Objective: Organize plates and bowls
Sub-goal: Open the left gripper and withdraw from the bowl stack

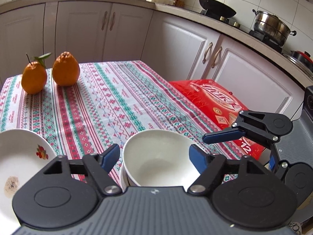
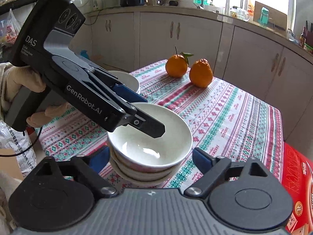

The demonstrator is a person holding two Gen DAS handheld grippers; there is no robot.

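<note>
Bowl (image 2: 150, 135) nested atop stack, empty inside

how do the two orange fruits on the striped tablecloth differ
The stemmed orange fruit carries a thin stalk with a green leaf; the bumpy-topped orange fruit has neither. The stemmed one looks rounder, the other more pear-shaped with a wrinkled crown. Both are orange, upright and side by side near the far end of the striped tablecloth.
</note>
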